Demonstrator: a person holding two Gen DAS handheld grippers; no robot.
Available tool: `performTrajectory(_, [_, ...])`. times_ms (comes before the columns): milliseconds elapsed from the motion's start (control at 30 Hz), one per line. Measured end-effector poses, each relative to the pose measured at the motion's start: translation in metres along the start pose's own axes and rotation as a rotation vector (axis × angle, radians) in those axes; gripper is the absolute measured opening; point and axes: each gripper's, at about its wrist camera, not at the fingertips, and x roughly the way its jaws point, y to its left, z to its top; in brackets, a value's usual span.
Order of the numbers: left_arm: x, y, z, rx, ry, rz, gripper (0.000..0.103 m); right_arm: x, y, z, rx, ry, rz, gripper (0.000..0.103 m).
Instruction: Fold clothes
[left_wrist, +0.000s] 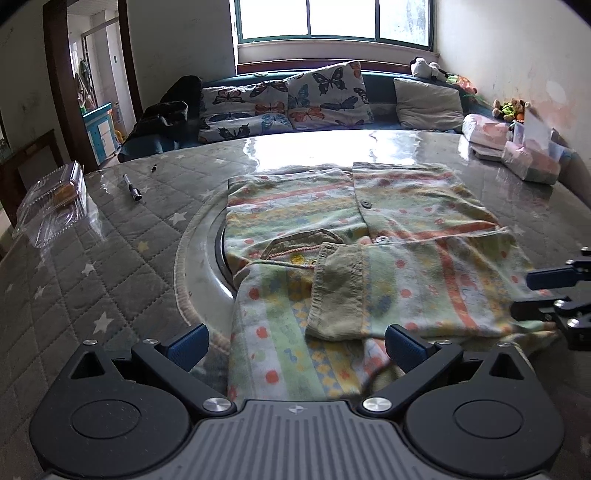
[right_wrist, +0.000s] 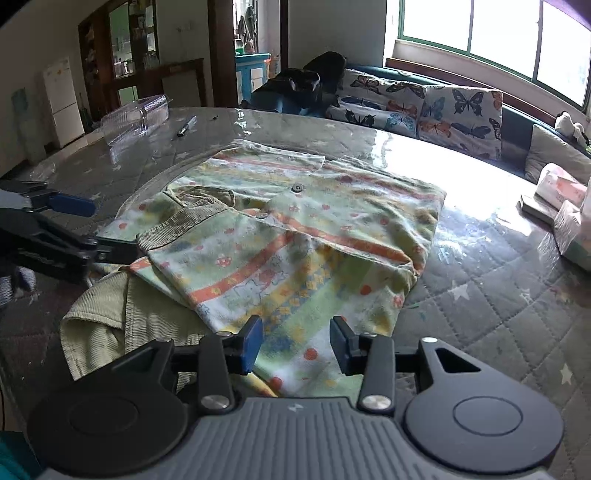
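Patterned cardigan lay buttoned-side up at centre of the table, partly over the round inset ring. Both sleeves were crossed in over the front; one ribbed cuff sat on the chest, the other cuff hung off toward the near edge at 7 o'clock in the right wrist view. That fits sleeves folded in with the body fold outstanding, or a garment only loosely laid; can't settle which.

Left gripper was spread wide and empty, straddling the near sleeve. Right gripper was apart too, holding nothing, over the near hem at 6 o'clock.

Risks, my read:
- Knit is soft and layered; a pinch could take only the top layer, and the sleeve slides out.
- Glossy clear table cover: cloth may skid instead of creasing.
- Loose cuff could drag off the edge.
- Pen and clear plastic box at 10 o'clock were well apart.
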Motion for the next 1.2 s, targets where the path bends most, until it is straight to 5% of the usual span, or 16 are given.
performTrajectory(433, [-0.047, -0.008, -0.02, -0.013, 0.044, -0.176, 0.1, -0.019, -0.003, -0.009, -0.035, -0.023, -0.043, 0.042])
performTrajectory(800, [-0.037, -0.014, -0.03, -0.044, 0.156, -0.28, 0.06, -0.031, -0.002, -0.021, -0.079, -0.032, -0.059, 0.047])
performTrajectory(867, [-0.036, -0.013, -0.03, -0.058, 0.173, -0.302, 0.038, -0.033, -0.001, -0.023, -0.092, -0.034, -0.059, 0.048])
performTrajectory(967, [-0.035, -0.012, -0.027, -0.072, 0.181, -0.341, 0.024, -0.035, 0.001, -0.025, -0.118, -0.031, -0.054, 0.05])
performTrajectory(1200, [-0.038, -0.006, 0.002, -0.102, 0.117, -0.391, 0.016, -0.034, 0.012, -0.03, -0.204, -0.027, -0.017, 0.053])
